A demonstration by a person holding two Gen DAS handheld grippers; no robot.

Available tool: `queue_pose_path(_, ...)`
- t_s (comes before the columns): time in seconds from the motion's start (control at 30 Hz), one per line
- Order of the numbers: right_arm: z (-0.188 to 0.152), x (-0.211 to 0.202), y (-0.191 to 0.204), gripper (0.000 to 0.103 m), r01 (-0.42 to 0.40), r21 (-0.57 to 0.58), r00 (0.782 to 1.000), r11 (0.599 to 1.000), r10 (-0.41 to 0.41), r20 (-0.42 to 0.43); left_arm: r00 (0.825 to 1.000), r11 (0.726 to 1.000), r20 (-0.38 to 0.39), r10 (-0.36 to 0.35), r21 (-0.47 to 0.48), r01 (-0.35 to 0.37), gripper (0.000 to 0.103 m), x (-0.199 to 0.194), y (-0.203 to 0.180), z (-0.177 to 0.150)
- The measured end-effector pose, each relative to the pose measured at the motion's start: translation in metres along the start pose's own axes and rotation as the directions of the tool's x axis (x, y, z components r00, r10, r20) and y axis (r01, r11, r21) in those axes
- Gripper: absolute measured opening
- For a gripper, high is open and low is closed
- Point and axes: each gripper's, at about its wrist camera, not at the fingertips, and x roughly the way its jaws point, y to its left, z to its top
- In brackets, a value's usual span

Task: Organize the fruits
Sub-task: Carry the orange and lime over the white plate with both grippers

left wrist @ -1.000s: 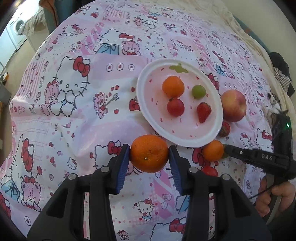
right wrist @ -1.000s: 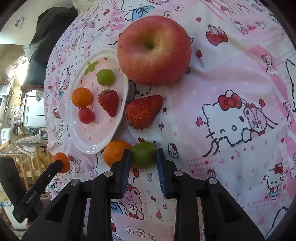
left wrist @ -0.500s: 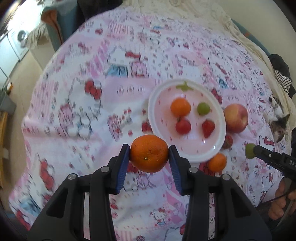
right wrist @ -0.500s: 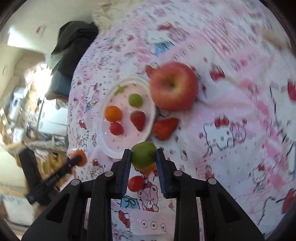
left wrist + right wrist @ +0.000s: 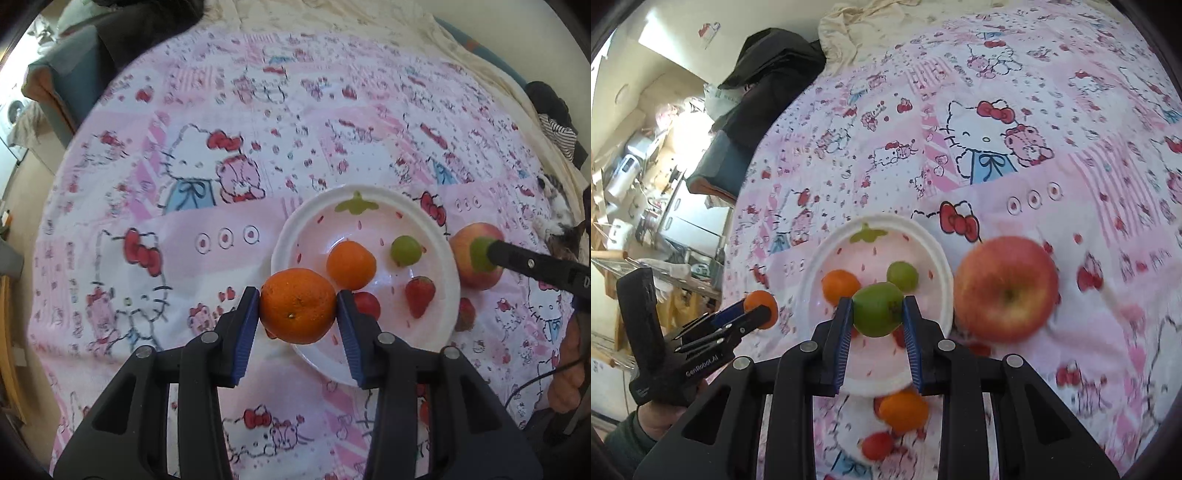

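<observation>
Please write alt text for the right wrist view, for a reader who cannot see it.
The right gripper holds a green fruit above a white plate with an orange fruit and a green one, on a pink cartoon-cat cloth. A red apple lies beside the plate.

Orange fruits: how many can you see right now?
3. One orange between the left gripper fingers, one on the white plate, one on the cloth below the plate. Others may be hidden.

Left gripper (image 5: 298,312) clamped on orange (image 5: 297,305) — right gripper (image 5: 877,310) on green fruit (image 5: 877,308).
</observation>
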Motion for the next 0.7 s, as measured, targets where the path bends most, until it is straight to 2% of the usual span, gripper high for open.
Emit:
queue_pose_path(0.1, 0.005, 0.016, -0.003, 0.029, 0.022, -0.007, 1.000, 1.000, -0.022, -0.017, 1.000, 1.000, -0.023, -0.007, 0.003, 0.008, 0.039, 0.012, -0.001, 0.001)
queue_pose_path(0.23, 0.005, 0.035, 0.004, 0.029, 0.095, -0.086, 0.995, 0.992, -0.098, -0.028, 0.999, 0.999, -0.038, -0.004, 0.045, 0.005, 0.039, 0.022, -0.007, 0.002)
queue_pose_path(0.43, 0.002, 0.055, 0.016, 0.029, 0.199, -0.209, 0.979, 0.958, -0.205, -0.006, 0.999, 0.997, -0.047, 0.019, 0.081, -0.016, 0.039, 0.032, -0.012, 0.005)
queue_pose_path(0.7, 0.003, 0.058, 0.014, 0.029, 0.218, -0.221, 0.975, 0.950, -0.223, 0.001, 0.998, 0.996, -0.051, 0.025, 0.081, -0.020, 0.039, 0.039, -0.014, 0.007)
